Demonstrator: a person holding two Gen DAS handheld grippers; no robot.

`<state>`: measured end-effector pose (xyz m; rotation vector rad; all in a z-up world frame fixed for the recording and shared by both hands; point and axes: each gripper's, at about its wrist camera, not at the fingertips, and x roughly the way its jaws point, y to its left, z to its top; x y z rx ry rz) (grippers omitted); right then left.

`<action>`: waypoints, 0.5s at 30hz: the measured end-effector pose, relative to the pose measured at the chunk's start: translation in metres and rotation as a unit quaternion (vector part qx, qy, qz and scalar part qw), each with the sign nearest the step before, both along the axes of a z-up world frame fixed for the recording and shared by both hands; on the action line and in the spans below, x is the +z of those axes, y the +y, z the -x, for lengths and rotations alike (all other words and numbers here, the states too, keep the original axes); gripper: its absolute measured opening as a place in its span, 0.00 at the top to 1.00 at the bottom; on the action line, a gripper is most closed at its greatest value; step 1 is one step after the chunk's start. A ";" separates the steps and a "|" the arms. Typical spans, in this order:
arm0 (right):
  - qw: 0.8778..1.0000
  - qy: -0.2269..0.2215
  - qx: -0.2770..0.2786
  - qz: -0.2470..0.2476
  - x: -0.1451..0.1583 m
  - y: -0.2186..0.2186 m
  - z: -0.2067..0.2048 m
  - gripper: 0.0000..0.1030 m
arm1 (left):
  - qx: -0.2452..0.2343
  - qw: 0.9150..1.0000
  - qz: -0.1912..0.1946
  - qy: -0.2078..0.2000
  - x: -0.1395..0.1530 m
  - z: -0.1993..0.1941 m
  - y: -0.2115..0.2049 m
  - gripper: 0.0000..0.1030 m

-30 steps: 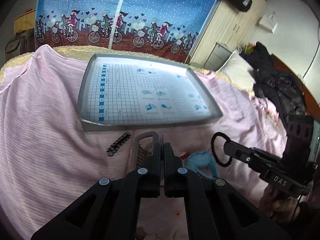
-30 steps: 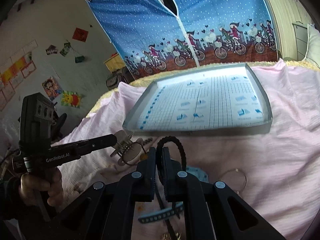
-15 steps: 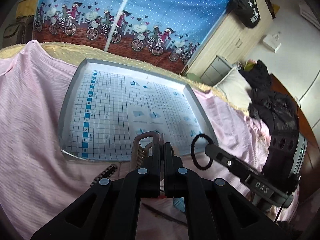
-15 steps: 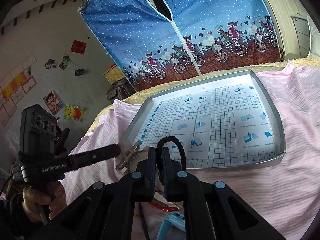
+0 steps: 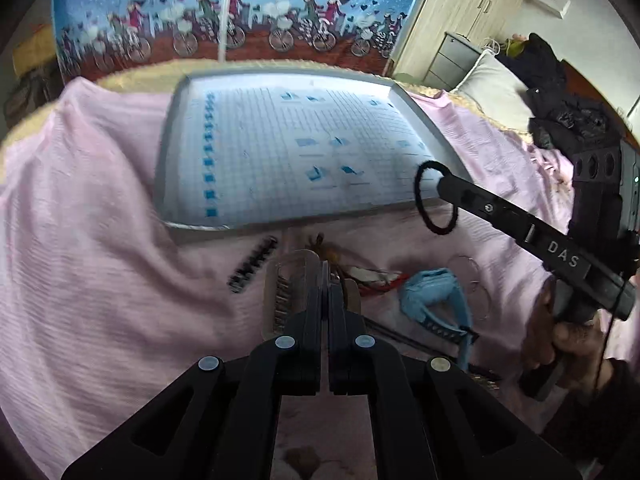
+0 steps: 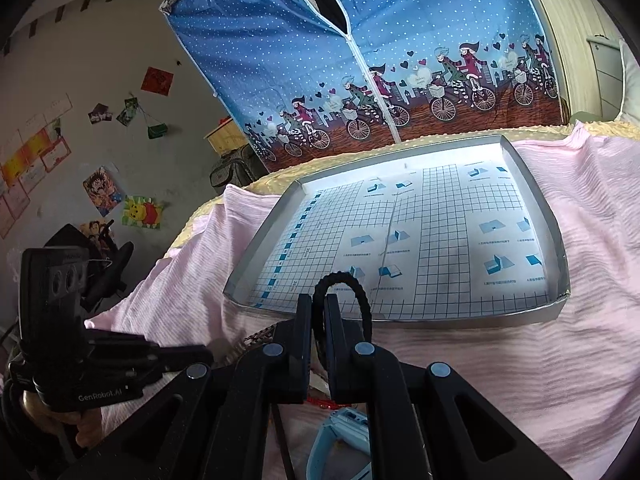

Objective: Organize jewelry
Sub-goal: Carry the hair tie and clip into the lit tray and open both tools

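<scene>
Right wrist view: our right tool (image 6: pixel 318 320) stays clenched on the black hair tie (image 6: pixel 347 294), now at the tray's (image 6: pixel 558 240) near edge, ready to deposit. Our left tool (image 5: pixel 325 292), clamped on the clear hair clip (image 5: pixel 288 280), has dropped back short of that tray.

Matt metal tray (image 6: pixel 532 184) w/ paper liner, crinkly cloth sheet (image 6: pixel 560 380).

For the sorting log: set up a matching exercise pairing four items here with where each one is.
Things:
1. black hair tie
2. clear hair comb
3. black toothed clip
4. tray

Places:
A. lying loose on the pink cloth
B. bare, holding nothing
C. in the right tongs
D. in the left tongs

Pairs: 1-C, 2-D, 3-A, 4-B
</scene>
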<state>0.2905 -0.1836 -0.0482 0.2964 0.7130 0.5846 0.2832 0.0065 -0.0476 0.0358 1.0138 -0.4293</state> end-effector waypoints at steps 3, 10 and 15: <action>1.000 -0.005 0.003 0.005 0.002 0.002 0.003 0.94 | -0.015 0.990 -0.093 -0.101 0.017 0.011 -0.015 1.00; 1.000 -0.005 0.010 0.011 0.000 0.008 0.004 0.94 | -0.037 0.980 -0.155 -0.124 0.003 0.018 -0.017 1.00; 1.000 -0.015 0.012 0.015 0.000 0.014 -0.009 0.94 | -0.014 0.983 -0.075 -0.167 0.017 0.002 -0.007 1.00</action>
